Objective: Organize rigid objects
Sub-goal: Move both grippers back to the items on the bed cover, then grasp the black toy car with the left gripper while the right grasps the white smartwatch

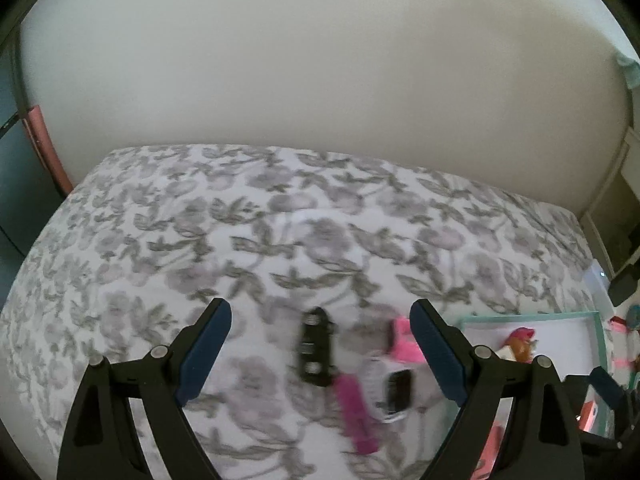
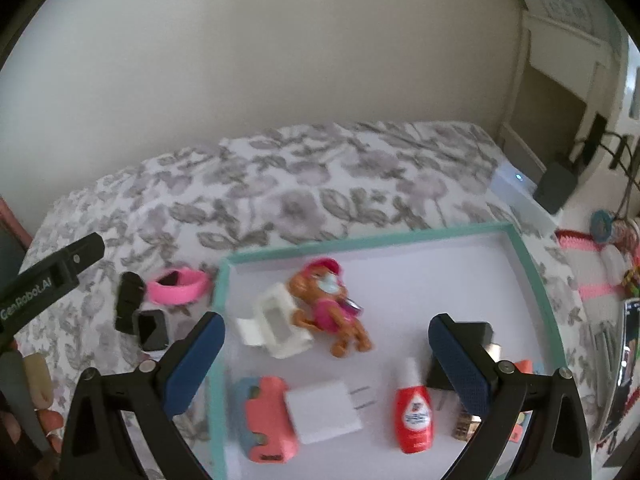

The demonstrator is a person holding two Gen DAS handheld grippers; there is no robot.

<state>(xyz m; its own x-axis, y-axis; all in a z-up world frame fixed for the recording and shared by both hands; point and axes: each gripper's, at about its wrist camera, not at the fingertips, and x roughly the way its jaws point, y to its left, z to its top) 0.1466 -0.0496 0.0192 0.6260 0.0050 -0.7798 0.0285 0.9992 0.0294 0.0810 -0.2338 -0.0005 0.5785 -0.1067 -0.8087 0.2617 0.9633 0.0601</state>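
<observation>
My left gripper [image 1: 320,308] is open above the floral bedspread [image 1: 240,220], with nothing between its pads. Below it lie a black clip-like object [image 1: 316,350], a magenta strip [image 1: 356,416], a pink band [image 1: 406,340] and a black-faced watch [image 1: 396,394]. My right gripper [image 2: 327,320] is open over the teal-rimmed tray [image 2: 360,242] and holds nothing. In the tray are a toy figure [image 2: 332,312], a white case [image 2: 280,328], a coral and blue item [image 2: 266,420], a white plug [image 2: 324,412], a red bottle [image 2: 414,412] and a black block [image 2: 476,330].
Left of the tray lie the pink band [image 2: 178,288], black object [image 2: 128,304] and watch face [image 2: 152,330]. The left gripper's finger [image 2: 60,272] reaches in from the left, above a person's hand [image 2: 44,420]. A white box with a blue light [image 2: 516,188] and clutter sit at the right.
</observation>
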